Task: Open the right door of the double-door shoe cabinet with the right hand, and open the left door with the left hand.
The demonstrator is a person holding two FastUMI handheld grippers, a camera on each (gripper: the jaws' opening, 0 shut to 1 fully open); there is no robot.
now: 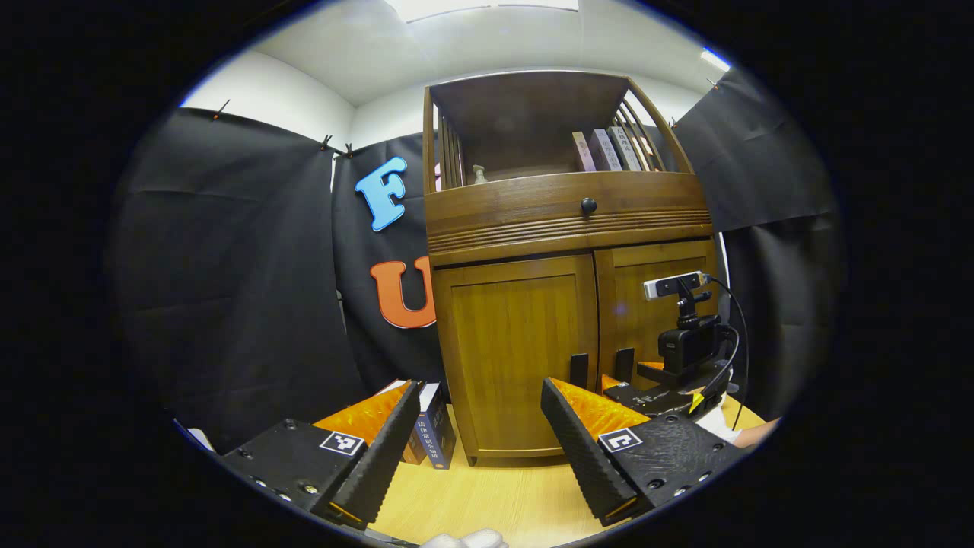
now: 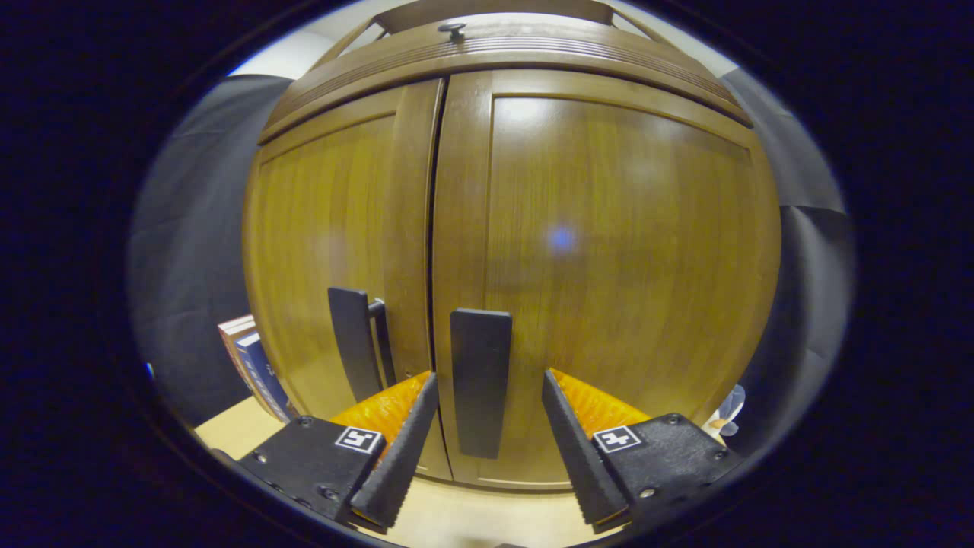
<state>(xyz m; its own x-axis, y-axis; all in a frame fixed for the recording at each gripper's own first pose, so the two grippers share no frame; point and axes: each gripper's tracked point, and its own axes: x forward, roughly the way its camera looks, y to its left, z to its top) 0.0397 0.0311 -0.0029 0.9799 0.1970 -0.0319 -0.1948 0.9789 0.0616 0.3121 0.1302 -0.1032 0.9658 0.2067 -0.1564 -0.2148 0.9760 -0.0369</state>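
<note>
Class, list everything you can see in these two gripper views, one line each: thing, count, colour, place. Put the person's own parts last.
Wooden double-door shoe cabinet: one, brown, on the table against the black cloth.
Cabinet doors: two, brown, both closed; left door, right door.
Flat bar door handles: two, dark, low beside the centre seam; left handle, right handle.
Round drawer knob: one, dark, above the doors.
Upright books on the open top shelf: three or so, pale.
Books beside the cabinet: about two, blue and white, at its left foot.
Light wooden table: one.
Left gripper: open, back from the cabinet.
Right gripper: open, its fingers either side of the right handle.
</note>
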